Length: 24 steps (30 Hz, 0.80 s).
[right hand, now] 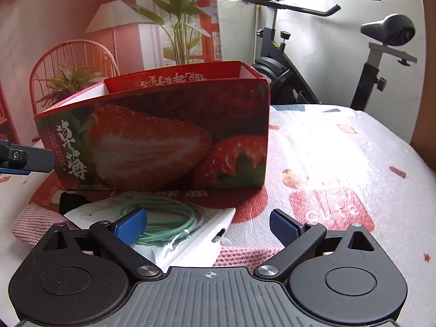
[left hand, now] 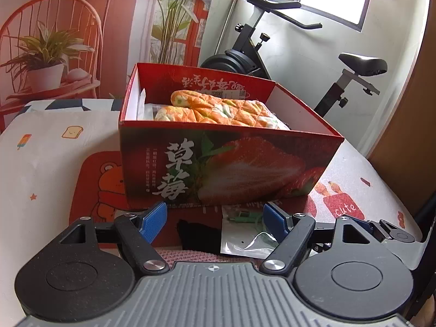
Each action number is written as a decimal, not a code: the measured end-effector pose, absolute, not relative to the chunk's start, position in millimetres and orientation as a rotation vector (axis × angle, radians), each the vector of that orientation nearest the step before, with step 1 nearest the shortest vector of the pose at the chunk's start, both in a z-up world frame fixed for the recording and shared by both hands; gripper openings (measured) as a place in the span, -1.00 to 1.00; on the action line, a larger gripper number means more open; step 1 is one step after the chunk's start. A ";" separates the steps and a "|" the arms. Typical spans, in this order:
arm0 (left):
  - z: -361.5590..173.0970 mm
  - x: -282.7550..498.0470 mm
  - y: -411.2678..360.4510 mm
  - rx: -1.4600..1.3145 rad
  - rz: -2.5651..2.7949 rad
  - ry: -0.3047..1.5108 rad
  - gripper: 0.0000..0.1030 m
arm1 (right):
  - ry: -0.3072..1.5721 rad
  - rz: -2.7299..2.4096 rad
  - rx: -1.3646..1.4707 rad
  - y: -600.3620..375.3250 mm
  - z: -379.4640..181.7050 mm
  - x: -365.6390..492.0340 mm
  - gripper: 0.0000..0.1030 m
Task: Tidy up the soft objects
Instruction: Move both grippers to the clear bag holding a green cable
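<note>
Cardboard box (left hand: 229, 163) waits beyond both open, empty grippers (left hand: 215, 219) (right hand: 208, 224), so the pouch (right hand: 174, 231) between the right jaws goes there next, I think.

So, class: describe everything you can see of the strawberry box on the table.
The strawberry box is an open-topped red cardboard carton with white inner walls, its front printed with a halved strawberry, leaves and white Chinese characters. It stands upright on the patterned tablecloth. Inside lies a folded orange quilted cloth, with something white beside it. A clear packet of green cable lies close against the base of the front wall. Neither tool touches the box.
</note>
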State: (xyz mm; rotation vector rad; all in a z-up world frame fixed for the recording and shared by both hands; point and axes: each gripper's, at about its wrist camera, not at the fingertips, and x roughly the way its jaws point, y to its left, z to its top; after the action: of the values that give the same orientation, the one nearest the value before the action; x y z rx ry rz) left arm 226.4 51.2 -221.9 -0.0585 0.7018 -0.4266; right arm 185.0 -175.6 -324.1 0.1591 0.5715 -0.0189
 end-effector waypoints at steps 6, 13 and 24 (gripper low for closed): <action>-229.5 228.2 51.6 -0.051 -0.421 0.733 0.51 | 0.602 -0.006 0.179 -183.4 -332.9 184.2 0.82; -239.2 234.8 39.8 -0.073 -0.503 0.787 -0.01 | 0.601 0.036 0.216 -189.3 -340.8 179.6 0.67; -255.8 251.0 19.3 -0.056 -0.531 0.841 -0.02 | 0.590 0.053 0.207 -188.6 -343.9 177.0 0.61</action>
State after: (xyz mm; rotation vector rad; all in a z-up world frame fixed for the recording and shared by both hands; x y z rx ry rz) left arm 251.0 19.3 -255.8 -0.0561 0.8409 -0.5315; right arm 177.0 -188.6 -343.9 0.2065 0.5902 0.0531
